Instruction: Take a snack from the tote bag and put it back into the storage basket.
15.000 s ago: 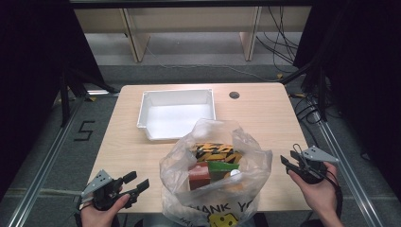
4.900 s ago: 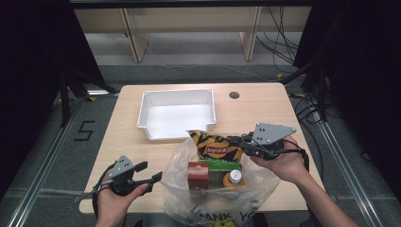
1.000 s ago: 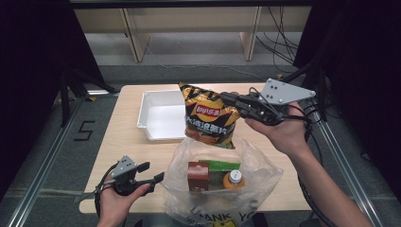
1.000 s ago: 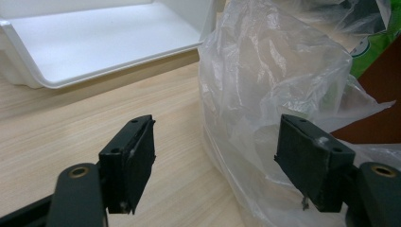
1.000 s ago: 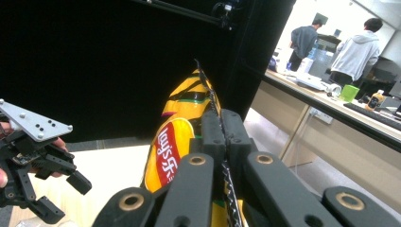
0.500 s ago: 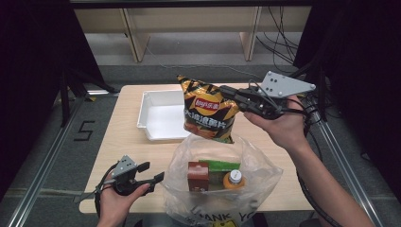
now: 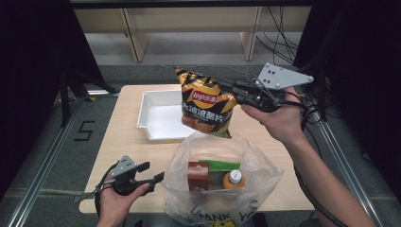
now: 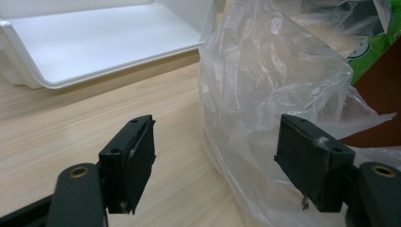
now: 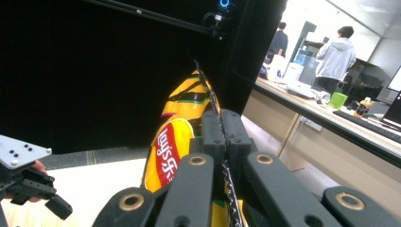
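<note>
Hanging from the right gripper (image 7: 236,90), jaws pinched on its seam, the chip bag (image 7: 204,102) is out; white tray (image 7: 150,135) bare; bottle (image 7: 233,178) and cartons (image 7: 197,175) remain bagged; left gripper (image 7: 153,174) spread.

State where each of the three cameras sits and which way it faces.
High view: above the person's side, looking forward and down at table, both forearms, left gripper.
Left gripper view: between its open jaws, facing plastic bag and white tray.
Right gripper view: along jaws shut on chip bag.
Shared: chip bag, right gripper.
</note>
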The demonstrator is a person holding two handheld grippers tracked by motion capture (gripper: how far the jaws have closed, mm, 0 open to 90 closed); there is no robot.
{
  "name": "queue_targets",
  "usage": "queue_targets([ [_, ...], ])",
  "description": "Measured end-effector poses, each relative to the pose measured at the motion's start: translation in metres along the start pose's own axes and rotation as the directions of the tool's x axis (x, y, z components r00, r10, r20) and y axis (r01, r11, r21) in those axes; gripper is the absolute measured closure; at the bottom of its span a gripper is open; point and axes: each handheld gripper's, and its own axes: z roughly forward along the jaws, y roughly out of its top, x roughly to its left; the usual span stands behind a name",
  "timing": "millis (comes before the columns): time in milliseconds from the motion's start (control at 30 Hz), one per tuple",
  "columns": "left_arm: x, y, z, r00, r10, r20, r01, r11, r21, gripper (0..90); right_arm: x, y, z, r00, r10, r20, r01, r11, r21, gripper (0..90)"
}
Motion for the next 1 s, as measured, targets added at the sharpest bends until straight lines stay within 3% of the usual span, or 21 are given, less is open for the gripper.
queue_targets([
  [33, 0.0, 0.0, 0.0, 1.0, 0.0, 0.004, 0.0, 1.0, -0.003, 28.1, 0.0, 0.0, 0.0, 1.0, 0.0, 0.0, 0.0, 1.0, 0.0, 90.0],
  [67, 0.0, 0.0, 0.0, 1.0, 0.002, 0.002, -0.001, 1.0, -0.003, 28.1, 0.001, 0.001, 0.001, 0.9996, 0.029, 0.002, -0.029, 1.0, 0.006, 90.0],
  [100, 0.001, 0.0, 0.0, 1.0, 0.009, 0.003, -0.009, 1.0, 0.0, 28.1, 0.001, 0.001, 0.001, 0.9996, 0.029, 0.002, -0.029, 1.0, 0.006, 90.0],
  [133, 0.0, -0.001, 0.0, 0.9998, -0.018, -0.003, 0.018, 0.9998, -0.002, 28.1, -0.002, 0.002, 0.003, 1.0, -0.006, 0.001, 0.006, 1.0, -0.003, 90.0],
  [200, 0.0, 0.0, 0.0, 0.9999, -0.017, 0.001, 0.017, 0.9999, -0.004, 28.1, -0.003, 0.003, 0.004, 0.9999, -0.013, 0.004, 0.013, 1.0, -0.006, 90.0],
  [233, 0.0, 0.0, 0.0, 0.9999, -0.016, -0.005, 0.016, 0.9999, 0.001, 28.1, -0.001, 0.004, 0.004, 0.9998, 0.02, -0.006, -0.02, 1.0, -0.001, 90.0],
  [300, 0.0, 0.0, 0.0, 0.9999, -0.016, -0.002, 0.016, 0.9999, -0.001, 28.1, -0.004, 0.005, 0.006, 0.9999, -0.013, 0.006, 0.013, 1.0, -0.012, 90.0],
  [400, -0.001, 0.0, 0.001, 0.9998, -0.02, -0.001, 0.02, 0.9998, -0.005, 28.1, -0.005, 0.007, 0.008, 0.9998, -0.017, 0.011, 0.017, 1.0, -0.014, 90.0],
  [500, -0.001, 0.0, 0.0, 0.9998, -0.02, -0.001, 0.02, 0.9998, -0.004, 28.1, -0.005, 0.007, 0.01, 1.0, 0.007, 0.006, -0.007, 1.0, -0.003, 90.0],
  [700, 0.0, 0.0, 0.0, 0.9998, -0.022, -0.001, 0.022, 0.9997, -0.006, 28.1, -0.008, 0.008, 0.015, 0.9998, 0.018, 0.014, -0.018, 1.0, -0.006, 90.0],
  [733, 0.0, 0.0, 0.0, 0.9998, -0.018, 0.003, 0.018, 0.9998, -0.005, 28.1, -0.01, 0.008, 0.016, 0.9998, 0.003, 0.021, -0.003, 1.0, -0.006, 90.0],
  [767, 0.0, 0.0, 0.0, 0.9998, -0.017, 0.0, 0.017, 0.9998, -0.004, 28.1, -0.009, 0.009, 0.018, 0.9997, 0.024, 0.006, -0.024, 1.0, -0.004, 90.0],
  [1000, 0.0, 0.0, 0.0, 0.9998, -0.018, 0.0, 0.018, 0.9998, -0.001, 28.1, -0.014, 0.011, 0.024, 0.9998, 0.01, 0.02, -0.01, 1.0, -0.012, 90.0],
])
